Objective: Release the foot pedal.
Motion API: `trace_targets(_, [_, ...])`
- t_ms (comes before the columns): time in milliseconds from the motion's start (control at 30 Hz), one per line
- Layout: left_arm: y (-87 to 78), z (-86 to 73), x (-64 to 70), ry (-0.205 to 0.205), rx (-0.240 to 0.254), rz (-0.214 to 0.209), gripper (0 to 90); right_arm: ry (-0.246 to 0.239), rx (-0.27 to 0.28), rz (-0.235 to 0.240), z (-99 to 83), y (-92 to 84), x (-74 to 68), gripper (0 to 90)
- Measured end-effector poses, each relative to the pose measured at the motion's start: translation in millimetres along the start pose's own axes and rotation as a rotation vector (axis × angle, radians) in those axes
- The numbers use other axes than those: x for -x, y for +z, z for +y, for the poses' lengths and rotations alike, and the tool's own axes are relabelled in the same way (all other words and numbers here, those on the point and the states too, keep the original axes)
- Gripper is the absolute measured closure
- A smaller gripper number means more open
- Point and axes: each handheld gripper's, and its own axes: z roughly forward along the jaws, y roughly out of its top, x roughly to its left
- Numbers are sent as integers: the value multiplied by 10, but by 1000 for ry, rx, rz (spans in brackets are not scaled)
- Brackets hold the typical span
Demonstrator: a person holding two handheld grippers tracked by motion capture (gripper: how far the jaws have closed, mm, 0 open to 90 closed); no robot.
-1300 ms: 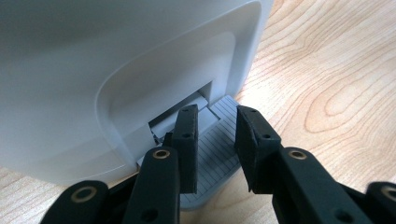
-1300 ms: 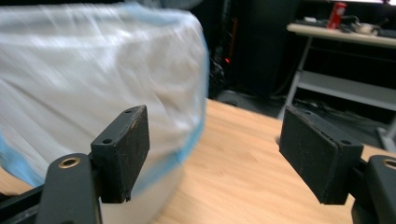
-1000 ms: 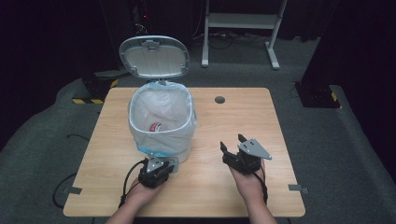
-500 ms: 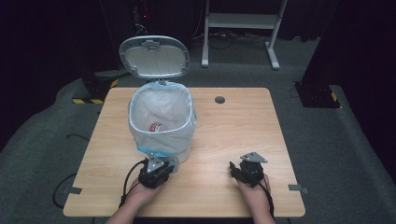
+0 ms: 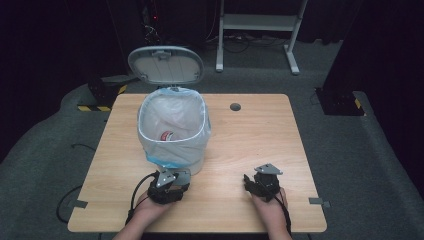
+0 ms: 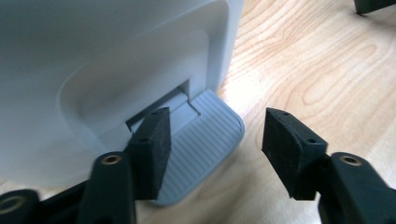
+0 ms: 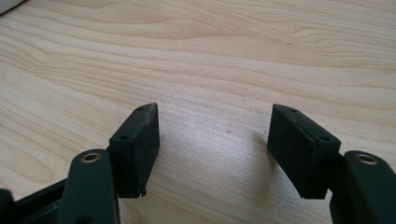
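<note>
Lid [image 5: 165, 65] of the pedal bin [image 5: 172, 135] stands upright in the high view. The bin is lined with a clear bag, and something red and white lies at the bottom. The left gripper [image 5: 172, 175] sits right in front of the bin's base. The right gripper [image 5: 250, 181] rests well off to its side on the bare table [image 5: 260, 125].

In the left gripper view, the left gripper [image 6: 217, 126] has its jaws parted. They have just been opening and clamp nothing. The ribbed grey pedal [image 6: 205, 135] lies low between them, and the left jaw sits over its inner edge, close to the bin wall [image 6: 116, 56]. I cannot tell whether that jaw presses the pedal down.

In the right gripper view, the right gripper [image 7: 215, 121] holds its jaws apart over plain wood, with nothing between or ahead of them.

Opening the bin looks done. Anything to be dropped in, and letting the lid down again, seem to be what is left.
</note>
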Motion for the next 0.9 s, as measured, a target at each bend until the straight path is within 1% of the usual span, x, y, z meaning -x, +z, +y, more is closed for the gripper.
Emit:
trace_targets(100, [-108, -68, -46, -15, 24, -13, 380, 1, 0, -3, 0, -1, -7, 334])
trace_targets(133, [-157, -95, -66, -16, 45, -9, 373, 2, -1, -3, 0, -1, -7, 332])
trace_targets(167, [-204, -114, -86, -26, 62, -6, 373, 0, 0, -5, 0, 0, -3, 330])
trace_targets(267, [-330, -177, -197, -34, 51, 16, 339, 5, -1, -5, 2, 3, -6, 315])
trace_targets(300, [-368, -210, -241, -37, 49, 30, 334, 3, -4, -3, 6, 9, -3, 307])
trace_targets(367, [-446, -281, -354, -40, 36, 68, 320, 9, -7, 0, 7, 13, 2, 294])
trace_targets(400, [-485, -316, -417, -48, 32, 85, 311, 12, -8, 1, 8, 13, 0, 291])
trace_targets(467, [-565, -380, -561, -53, 21, 122, 298, 10, -8, -1, 9, 14, 0, 285])
trace_targets(500, [-611, -420, -656, -55, 14, 140, 289, 11, -9, 0, 10, 16, 1, 284])
trace_targets(533, [-629, -445, -714, -57, 4, 145, 281, 16, -12, -1, 11, 16, 0, 272])
trace_targets(567, [-648, -474, -794, -52, -25, 151, 266, 17, -12, -5, 12, 19, 0, 258])
trace_targets(600, [-647, -505, -863, -61, -50, 153, 239, 18, -12, -10, 14, 21, 0, 254])
trace_targets(667, [-641, -564, -977, -57, -103, 181, 192, 21, -13, -10, 16, 24, -1, 252])
trace_targets(700, [-639, -592, -1016, -67, -105, 188, 171, 22, -13, -11, 16, 25, 0, 251])
trace_targets(733, [-642, -603, -1044, -95, -106, 177, 149, 23, -15, -12, 17, 26, 0, 251])
trace_targets(767, [-639, -607, -1056, -106, -107, 162, 151, 24, -16, -11, 19, 28, 2, 251])
trace_targets(800, [-636, -610, -1050, -111, -106, 151, 153, 36, -17, -10, 21, 32, -3, 249])
trace_targets(867, [-637, -618, -1023, -100, -86, 147, 188, 35, -16, -15, 29, 41, -22, 246])
trace_targets(900, [-641, -625, -1014, -102, -82, 150, 201, 42, -18, -17, 33, 45, -39, 244])
